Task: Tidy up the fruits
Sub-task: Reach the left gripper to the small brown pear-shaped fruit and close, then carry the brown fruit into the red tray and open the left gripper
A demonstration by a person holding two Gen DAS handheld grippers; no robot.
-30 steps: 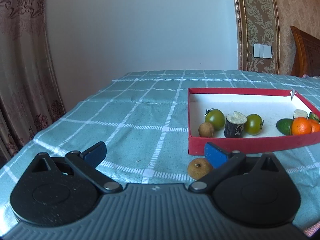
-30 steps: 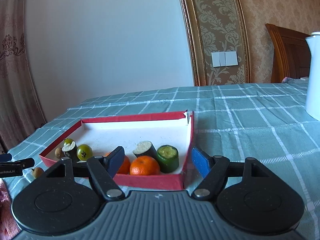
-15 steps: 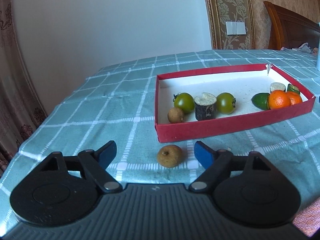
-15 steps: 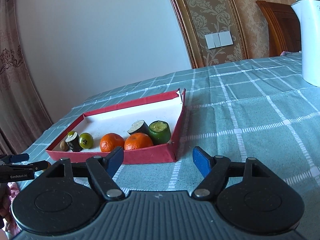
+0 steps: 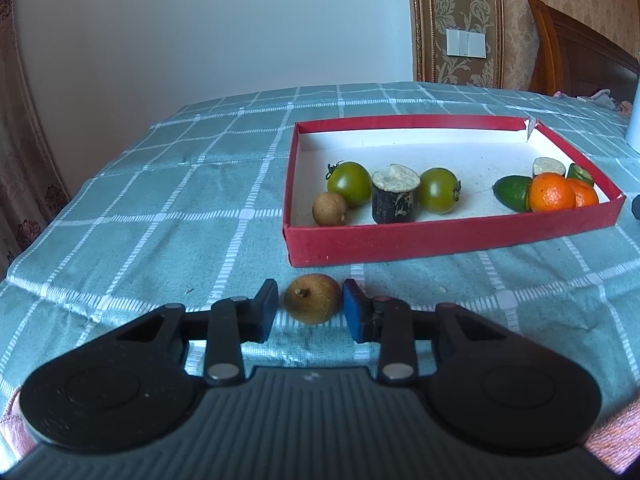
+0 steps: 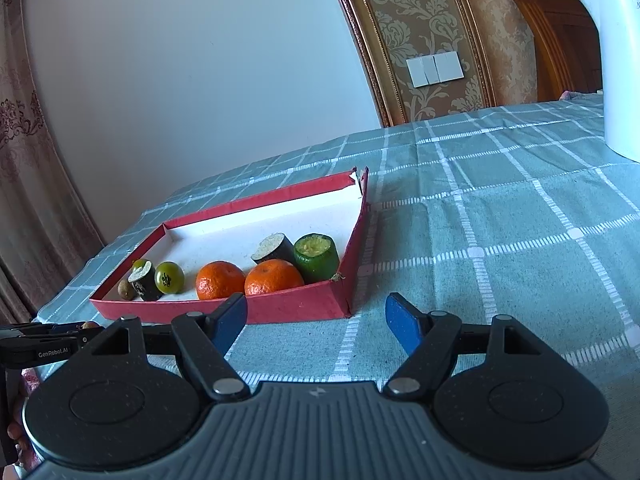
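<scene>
A small brown longan (image 5: 313,298) lies on the checked tablecloth just in front of the red tray (image 5: 440,238). My left gripper (image 5: 310,310) has its pads on either side of the longan, the right pad touching it, a thin gap at the left pad. The tray holds another longan (image 5: 329,209), two green tomatoes (image 5: 350,183), a dark cut piece (image 5: 395,194), green pieces and two oranges (image 5: 551,192). My right gripper (image 6: 316,318) is open and empty in front of the tray's near right corner (image 6: 340,300). The left gripper (image 6: 44,338) shows at the far left there.
A white kettle (image 6: 616,68) stands on the table at the far right. A wooden headboard (image 5: 576,48) and a wall switch (image 5: 466,42) are behind. The table edge (image 5: 24,264) drops off at the left, with a curtain beyond.
My left gripper has closed in from wide open around the longan on the cloth. The right gripper has stayed open and tilted a little.
</scene>
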